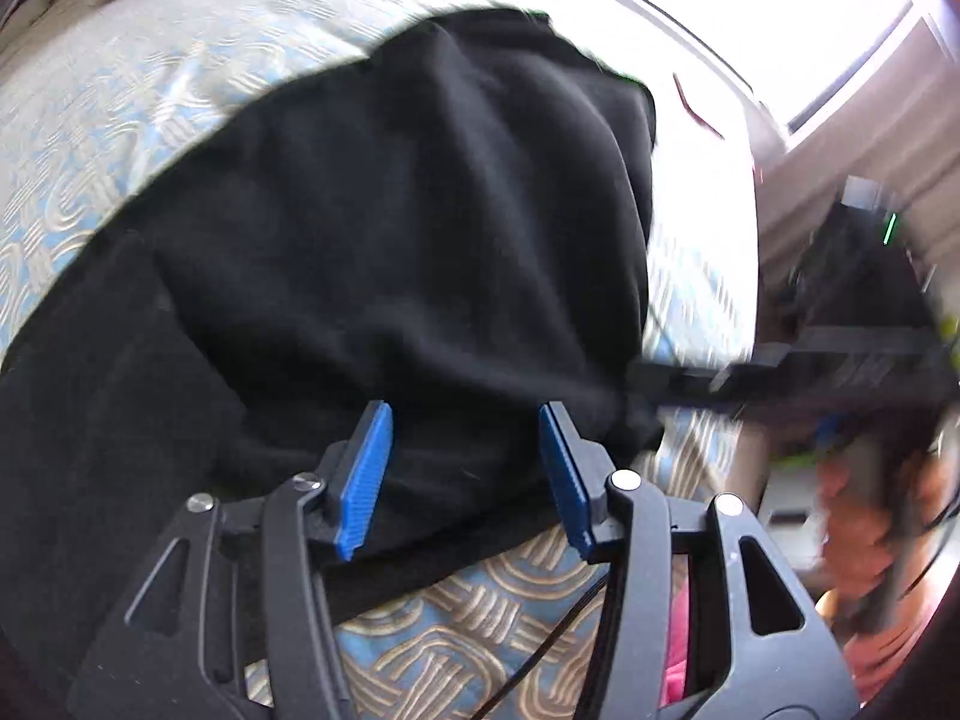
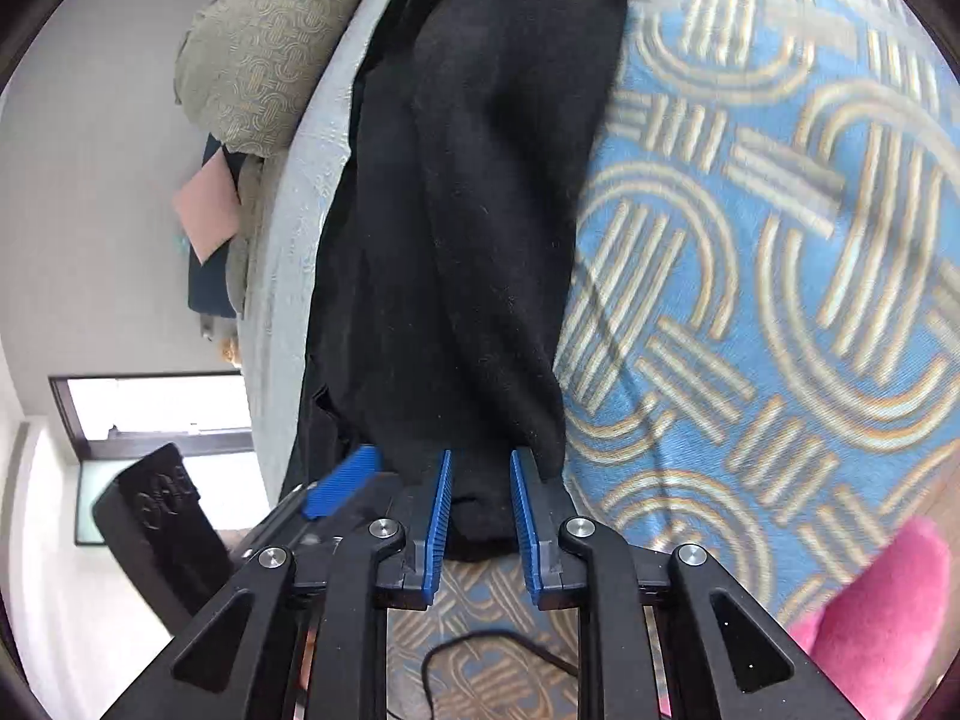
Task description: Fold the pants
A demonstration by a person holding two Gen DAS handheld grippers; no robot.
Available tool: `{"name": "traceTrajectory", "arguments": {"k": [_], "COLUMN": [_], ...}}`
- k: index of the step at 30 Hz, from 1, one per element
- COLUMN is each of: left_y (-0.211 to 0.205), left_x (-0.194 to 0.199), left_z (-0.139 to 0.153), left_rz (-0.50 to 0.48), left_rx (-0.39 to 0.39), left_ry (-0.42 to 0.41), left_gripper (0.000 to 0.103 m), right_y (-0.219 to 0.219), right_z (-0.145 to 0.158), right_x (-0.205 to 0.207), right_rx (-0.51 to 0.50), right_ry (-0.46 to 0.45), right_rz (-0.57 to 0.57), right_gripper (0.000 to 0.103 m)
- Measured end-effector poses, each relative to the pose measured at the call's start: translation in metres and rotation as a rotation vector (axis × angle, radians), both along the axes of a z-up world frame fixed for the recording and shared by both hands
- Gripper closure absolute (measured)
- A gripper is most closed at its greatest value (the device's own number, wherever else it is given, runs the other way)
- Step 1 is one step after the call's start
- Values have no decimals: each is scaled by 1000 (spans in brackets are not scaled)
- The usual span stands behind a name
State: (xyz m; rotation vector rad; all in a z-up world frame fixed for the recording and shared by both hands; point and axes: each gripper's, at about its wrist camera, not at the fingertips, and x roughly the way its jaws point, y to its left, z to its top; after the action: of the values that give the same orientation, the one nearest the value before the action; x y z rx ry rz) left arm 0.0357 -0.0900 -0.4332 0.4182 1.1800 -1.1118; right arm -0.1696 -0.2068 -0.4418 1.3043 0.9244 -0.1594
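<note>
- The left hand-held gripper (image 1: 465, 468) has its blue pads (image 1: 366, 480) set wide apart. The near edge of the black pants (image 1: 390, 228) lies between them, but the pads do not squeeze it. It is open.
- The right hand-held gripper (image 2: 479, 519) has its pads much closer together. A bunch of the pants' near end (image 2: 474, 504) sits between them. The pads look like they are on the cloth, so I think it is pinching that end.
- The pants lie on a bed with a blue cover (image 2: 780, 252) that has tan loop patterns. A thin black cable (image 2: 480, 648) runs over the cover below the right hand-held gripper.
- In the right view the pants make one long dark strip. It runs from the gripper away to the far side of the bed. That is the long way of the pants.
- The strip looks narrow and doubled, so I think the legs already lie one on top of the other.
- The short fold, end to end, looks not yet done. The cloth is bumpy and needs smoothing.
- Farther off are a tan pillow (image 2: 264, 42), something pink (image 2: 876, 606) and a bright window (image 1: 774, 12).
</note>
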Motion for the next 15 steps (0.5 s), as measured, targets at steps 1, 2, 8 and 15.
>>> {"name": "traceTrajectory", "arguments": {"k": [1,2,8,15], "left_y": [-2,-6,-27,-61], "left_x": [-6,-12,-13,-5], "left_z": [2,4,27,19], "left_rz": [-15,-37,-50,-60], "left_rx": [7,13,-58,-35], "left_ry": [-46,-71,-2,101], "left_gripper": [50,50,49,48], "right_y": [-7,-19,-103,-188], "right_z": [8,22,14,-16], "right_x": [0,-1,4,15], "right_rx": [-51,-154,-174,-2], "right_ry": [2,10,-20,-131], "right_rz": [4,-9,-211,-316], "right_gripper": [77,73,28,28]}}
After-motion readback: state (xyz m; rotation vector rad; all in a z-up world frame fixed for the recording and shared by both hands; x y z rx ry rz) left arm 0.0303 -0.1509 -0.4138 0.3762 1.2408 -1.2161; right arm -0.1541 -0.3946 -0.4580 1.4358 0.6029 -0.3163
